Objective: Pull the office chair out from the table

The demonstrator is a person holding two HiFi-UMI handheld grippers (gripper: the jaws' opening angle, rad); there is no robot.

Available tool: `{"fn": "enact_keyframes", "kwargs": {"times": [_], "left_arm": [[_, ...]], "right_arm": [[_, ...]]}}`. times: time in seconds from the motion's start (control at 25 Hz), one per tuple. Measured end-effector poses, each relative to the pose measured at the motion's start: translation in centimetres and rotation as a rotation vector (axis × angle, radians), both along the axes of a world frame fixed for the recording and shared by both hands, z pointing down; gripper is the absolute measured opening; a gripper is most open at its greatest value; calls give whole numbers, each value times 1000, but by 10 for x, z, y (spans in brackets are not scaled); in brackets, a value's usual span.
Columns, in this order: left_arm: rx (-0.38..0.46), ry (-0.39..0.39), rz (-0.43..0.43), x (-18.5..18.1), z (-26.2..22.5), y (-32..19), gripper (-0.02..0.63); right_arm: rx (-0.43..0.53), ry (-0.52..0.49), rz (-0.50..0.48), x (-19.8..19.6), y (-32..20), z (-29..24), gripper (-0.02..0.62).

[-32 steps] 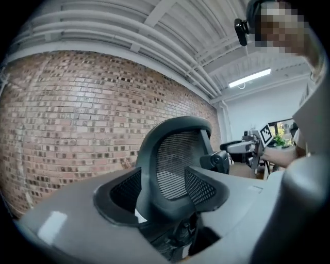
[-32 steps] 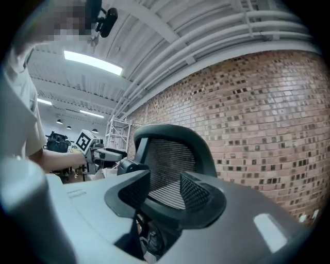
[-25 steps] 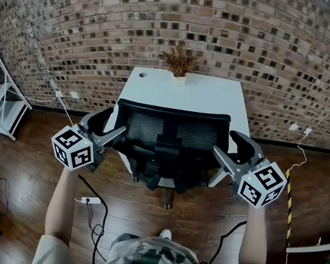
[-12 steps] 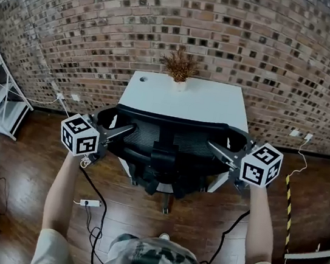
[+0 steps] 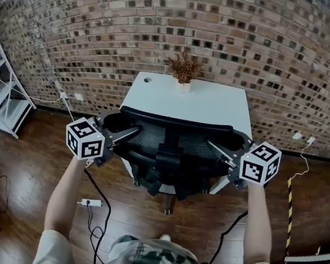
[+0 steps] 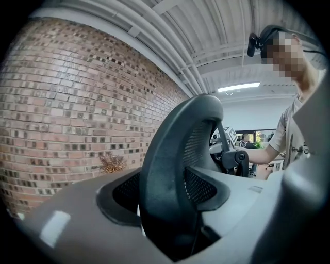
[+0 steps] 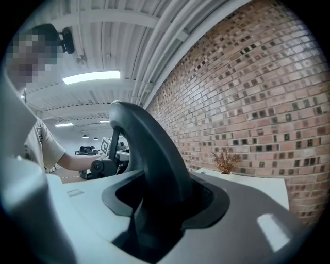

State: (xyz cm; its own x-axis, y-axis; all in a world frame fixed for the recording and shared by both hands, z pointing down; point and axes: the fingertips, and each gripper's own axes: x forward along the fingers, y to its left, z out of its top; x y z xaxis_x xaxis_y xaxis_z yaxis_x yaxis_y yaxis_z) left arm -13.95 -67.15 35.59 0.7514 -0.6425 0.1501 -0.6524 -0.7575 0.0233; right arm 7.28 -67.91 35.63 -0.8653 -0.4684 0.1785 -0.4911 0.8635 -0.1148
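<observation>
Gripping the office chair (image 5: 171, 154) from both sides, the two tongs meet it at the outer edges of its black mesh backrest (image 5: 170, 136), in the middle of the head view. The left gripper (image 5: 124, 126) comes in from the left of the frame, with its marker cube (image 5: 84, 138) just to the lower left of the backrest's left edge. The right gripper (image 5: 223, 142) mirrors it at the right edge, its own cube (image 5: 260, 163) to the lower right. Each pair of jaws straddles the backrest's rim.

In the left gripper view, the curved dark rim of the backrest (image 6: 172, 165) stands upright in the centre of the frame. It fills the notch between the jaws, and mesh shows beside it. These jaws have just been closing and now sit against the rim.

The right gripper view shows much the same. The rim (image 7: 157, 165) rises out of the gap at lower centre, and those jaws have also just been closing and now press on it.

The chair is tucked in at the white table (image 5: 188, 98), which stands against the brick wall (image 5: 169, 24) in the upper middle of the head view. The backrest overlaps the table's near edge. A small dried plant (image 5: 185, 68) sits at the table's far edge, by the wall. Wooden floor (image 5: 19, 162) spreads across the lower part of the frame, with a power strip (image 5: 90, 201) lying to the lower left of the chair.
</observation>
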Motion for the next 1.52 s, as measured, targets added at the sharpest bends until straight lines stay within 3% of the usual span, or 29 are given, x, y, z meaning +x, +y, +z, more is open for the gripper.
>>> {"fn": "enact_keyframes", "kwargs": {"times": [0.48,0.8,1.52], "left_arm": [[55,27,-43,0,1,8,281],[49,33,-35,2,-1,21,279],[20,25,9,-7,5,89,276]], "right_arm": [[8,-41,72,4,5,3,230],[-27,-95,116,8,15,5,242],[-66,-152,212,2,99,13,255]]}}
